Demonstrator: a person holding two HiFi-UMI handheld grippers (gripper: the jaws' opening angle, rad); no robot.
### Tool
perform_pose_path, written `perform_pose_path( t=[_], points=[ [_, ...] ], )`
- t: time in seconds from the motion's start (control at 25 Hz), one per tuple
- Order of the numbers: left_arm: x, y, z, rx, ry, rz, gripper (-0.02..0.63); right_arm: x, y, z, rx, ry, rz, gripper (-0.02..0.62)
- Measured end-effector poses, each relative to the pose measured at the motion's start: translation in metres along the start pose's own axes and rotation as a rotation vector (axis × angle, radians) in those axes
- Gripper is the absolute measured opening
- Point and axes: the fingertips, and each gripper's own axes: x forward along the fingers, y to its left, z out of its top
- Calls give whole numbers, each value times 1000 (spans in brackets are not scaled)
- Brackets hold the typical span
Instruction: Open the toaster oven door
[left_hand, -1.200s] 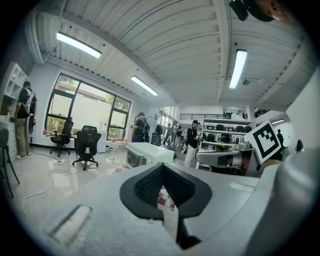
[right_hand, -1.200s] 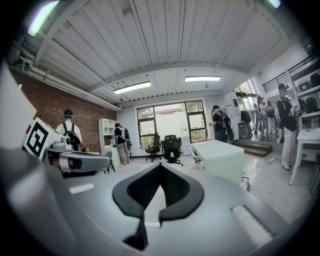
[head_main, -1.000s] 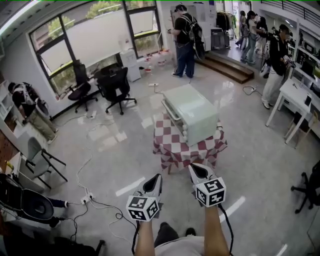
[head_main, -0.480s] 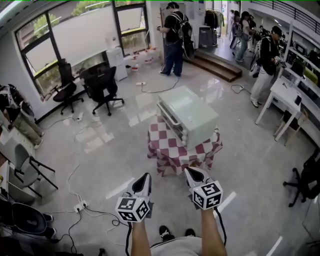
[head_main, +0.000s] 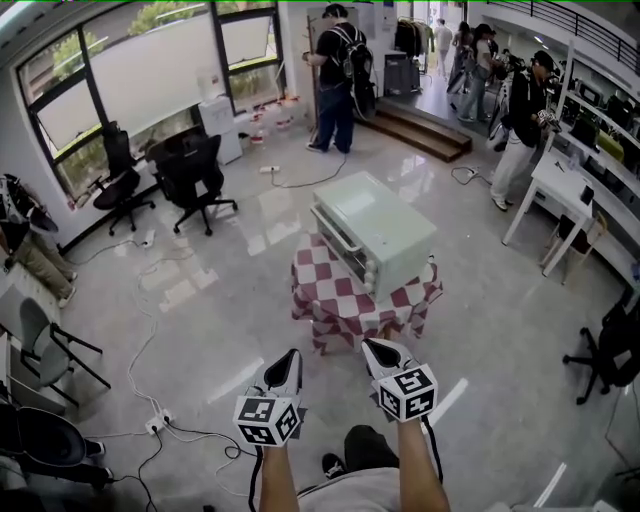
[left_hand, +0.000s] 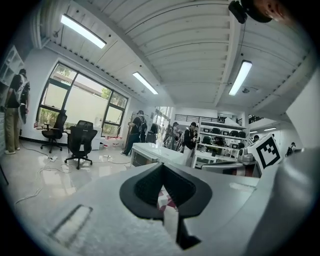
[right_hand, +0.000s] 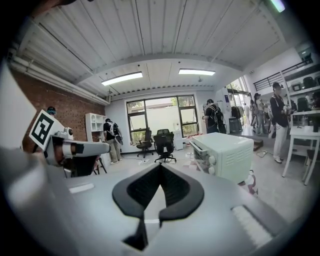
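Observation:
A pale green toaster oven (head_main: 373, 232) stands on a small table with a red-and-white checked cloth (head_main: 342, 300) in the middle of the floor; its door faces left and is closed, with a bar handle along the top. The toaster oven (right_hand: 225, 154) also shows in the right gripper view, and its top (left_hand: 150, 151) in the left gripper view. My left gripper (head_main: 289, 358) and right gripper (head_main: 377, 349) are held side by side in front of the table, well short of it. Both are shut with nothing between the jaws.
Black office chairs (head_main: 196, 172) stand by the windows at the back left. Cables and a power strip (head_main: 155, 424) lie on the floor at the left. Several people stand at the back and right, near a white desk (head_main: 575, 200). Another chair (head_main: 610, 355) is at the far right.
The view has shifted forward: the table with the oven sits slightly nearer and more to the left. Both grippers stay shut and keep their places side by side.

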Motion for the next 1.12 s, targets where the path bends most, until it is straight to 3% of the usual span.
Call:
perform_pose_path(
  t=[0.48, 1.12],
  points=[
    [36, 24, -7, 1, 44, -8, 2, 35, -20, -6, -3, 32, -25, 3],
    [183, 92, 24, 29, 96, -74, 2, 174, -90, 32, -11, 49, -51, 3]
  ],
)
